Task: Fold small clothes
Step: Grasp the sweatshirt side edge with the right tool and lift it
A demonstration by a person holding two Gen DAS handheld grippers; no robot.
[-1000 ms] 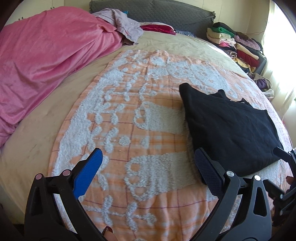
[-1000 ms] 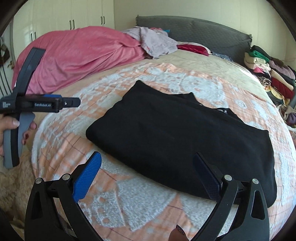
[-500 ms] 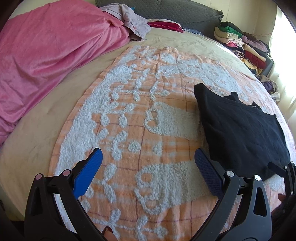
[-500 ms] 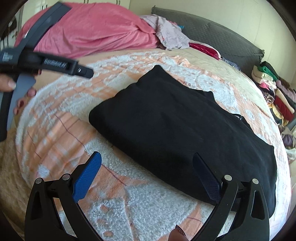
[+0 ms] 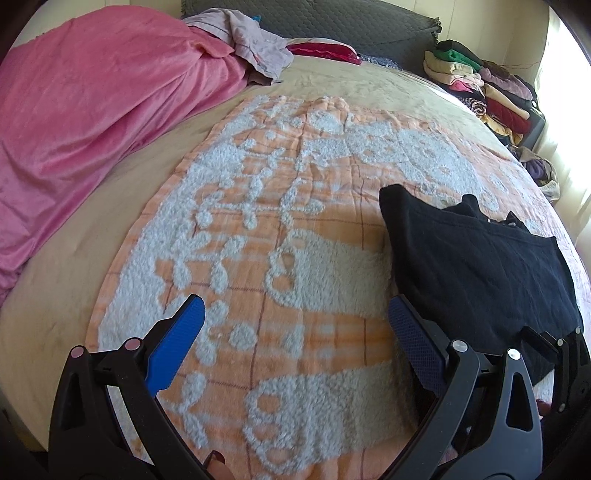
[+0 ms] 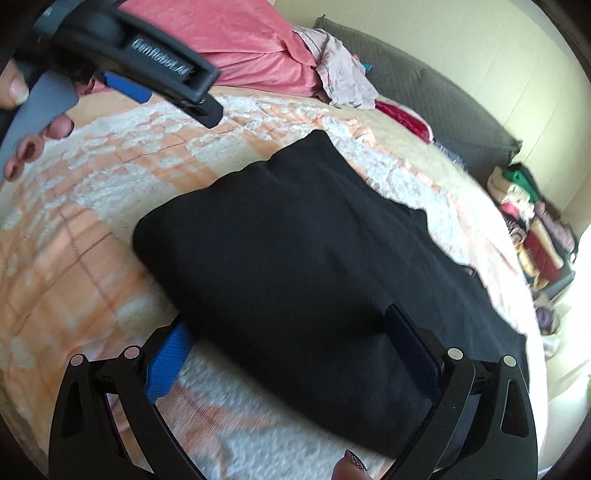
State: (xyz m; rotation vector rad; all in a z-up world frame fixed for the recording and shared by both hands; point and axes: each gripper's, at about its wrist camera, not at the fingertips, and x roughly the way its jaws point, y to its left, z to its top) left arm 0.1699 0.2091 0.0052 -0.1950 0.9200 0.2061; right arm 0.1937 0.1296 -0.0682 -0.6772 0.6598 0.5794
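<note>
A black garment lies folded flat on the orange and white blanket; it also shows at the right of the left wrist view. My right gripper is open and empty, low over the garment's near edge, its fingers straddling that edge. My left gripper is open and empty above the bare blanket, left of the garment. In the right wrist view the left gripper's body shows at the top left.
A pink duvet is heaped at the left of the bed. A lilac cloth and a red cloth lie by the grey headboard. A stack of folded clothes stands at the far right.
Both grippers have moved forward and lower toward the bed. The right gripper now reaches the garment's near edge. The left gripper looms larger in the right wrist view.
</note>
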